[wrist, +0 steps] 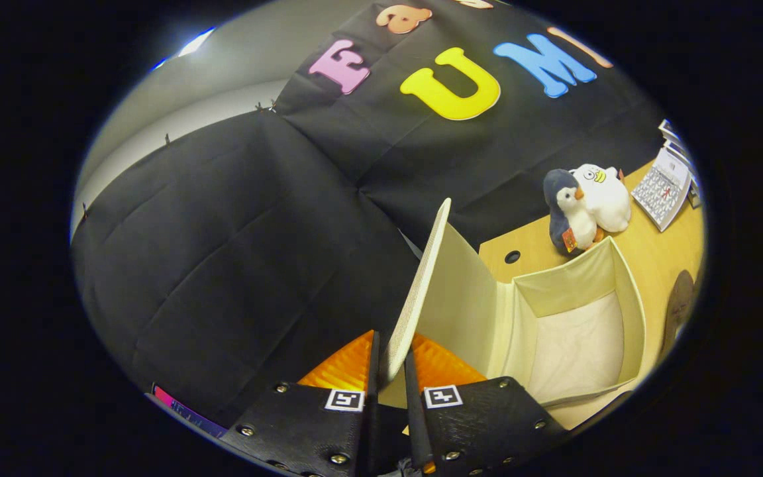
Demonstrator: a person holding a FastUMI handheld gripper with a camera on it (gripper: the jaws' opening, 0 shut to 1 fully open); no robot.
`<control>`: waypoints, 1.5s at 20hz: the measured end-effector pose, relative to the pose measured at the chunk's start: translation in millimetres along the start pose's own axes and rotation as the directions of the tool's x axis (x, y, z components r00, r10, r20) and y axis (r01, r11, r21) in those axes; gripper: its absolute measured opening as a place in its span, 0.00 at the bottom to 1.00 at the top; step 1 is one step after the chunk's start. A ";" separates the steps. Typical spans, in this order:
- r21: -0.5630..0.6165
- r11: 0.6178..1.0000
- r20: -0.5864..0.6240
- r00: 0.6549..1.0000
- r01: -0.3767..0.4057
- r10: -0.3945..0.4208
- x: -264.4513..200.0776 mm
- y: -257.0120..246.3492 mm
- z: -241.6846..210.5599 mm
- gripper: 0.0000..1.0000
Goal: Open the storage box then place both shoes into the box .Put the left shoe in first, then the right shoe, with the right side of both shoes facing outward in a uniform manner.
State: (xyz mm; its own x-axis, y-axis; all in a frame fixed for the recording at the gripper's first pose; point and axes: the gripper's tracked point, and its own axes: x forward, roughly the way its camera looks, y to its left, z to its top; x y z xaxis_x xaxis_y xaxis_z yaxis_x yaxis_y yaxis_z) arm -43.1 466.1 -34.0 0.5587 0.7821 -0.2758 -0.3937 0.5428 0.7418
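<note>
The cream fabric storage box (pixel 630 291) stands on the wooden table to the right of my fingers, its inside bare. Its lid (pixel 421 285) is swung up nearly vertical, edge-on to me, and rises from between my fingers. My gripper (pixel 391 371) is shut on the lid's near edge, one finger on each face. A dark brown shoe (pixel 679 305) lies on the table just beyond the box's right wall, partly cut off.
A penguin plush (pixel 568 211) and a white plush (pixel 603 195) sit on the table (pixel 653 248) behind the box. A calculator (pixel 663 189) lies further right. The black cloth wall rises close behind and to the left.
</note>
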 end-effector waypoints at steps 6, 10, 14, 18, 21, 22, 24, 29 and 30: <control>-0.177 0.984 0.032 0.999 0.034 -0.028 -4.8 0.7 11.2 0.97; -0.216 0.973 0.076 0.995 0.087 -0.072 -24.8 -25.5 27.5 0.97; -0.268 0.943 0.135 0.977 0.198 -0.167 -59.2 -69.6 52.3 0.97; -0.288 0.906 0.177 0.947 0.310 -0.268 -98.2 -118.9 71.0 0.97; -0.278 0.881 0.197 0.921 0.382 -0.337 -125.4 -157.7 82.7 0.97; -0.277 0.874 0.201 0.914 0.399 -0.353 -133.1 -168.9 85.1 0.98; -0.279 0.854 0.203 0.897 0.438 -0.394 -148.1 -193.6 86.5 0.97; -0.291 0.812 0.181 0.862 0.506 -0.473 -175.6 -246.1 79.8 0.98; -0.301 0.803 0.173 0.858 0.514 -0.484 -178.9 -255.8 75.9 0.98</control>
State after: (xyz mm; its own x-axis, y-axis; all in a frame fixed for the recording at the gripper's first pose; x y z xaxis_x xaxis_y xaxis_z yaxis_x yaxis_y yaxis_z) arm 13.1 164.1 -128.0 0.7964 0.3554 -0.4894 -0.2488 0.9300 0.2705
